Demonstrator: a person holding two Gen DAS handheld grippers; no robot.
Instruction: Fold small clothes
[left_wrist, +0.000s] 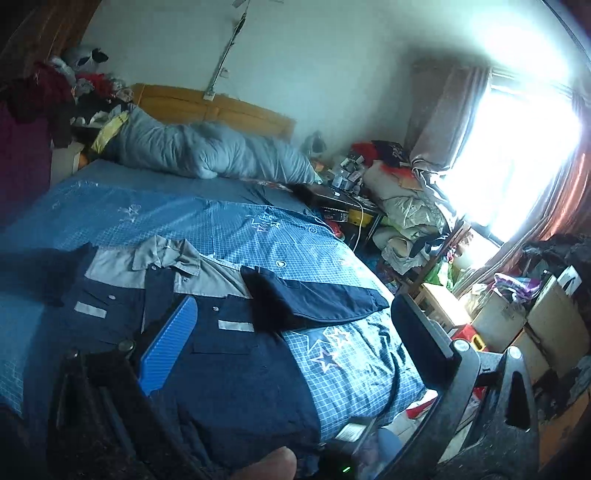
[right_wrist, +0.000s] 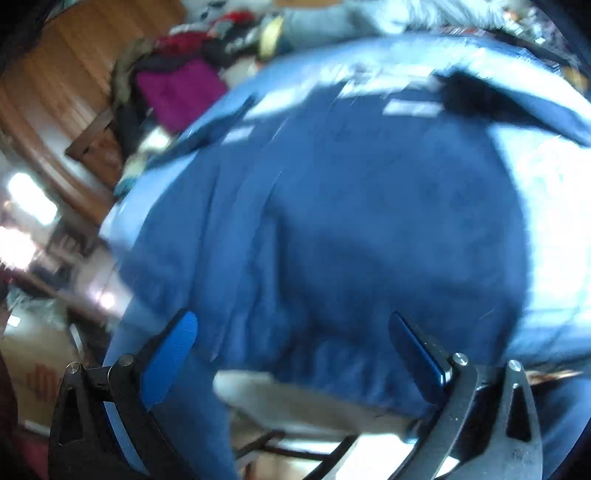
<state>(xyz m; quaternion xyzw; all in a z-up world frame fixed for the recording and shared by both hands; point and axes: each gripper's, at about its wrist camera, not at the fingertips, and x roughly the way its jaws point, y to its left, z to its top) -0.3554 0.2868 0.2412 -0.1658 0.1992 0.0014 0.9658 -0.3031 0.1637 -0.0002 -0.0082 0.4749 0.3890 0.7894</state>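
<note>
navy shirt (left_wrist: 229, 369) flat on bed (left_wrist: 332, 266), frame centre | left gripper (left_wrist: 291, 332) jaws apart | right gripper (right_wrist: 295, 350) jaws apart, view blurred

No readable text, label, brand or number anywhere.

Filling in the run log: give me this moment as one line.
stage: fold begun | shirt: flat on bed, one sleeve folded in | left gripper: open | right gripper: open above hem
</note>
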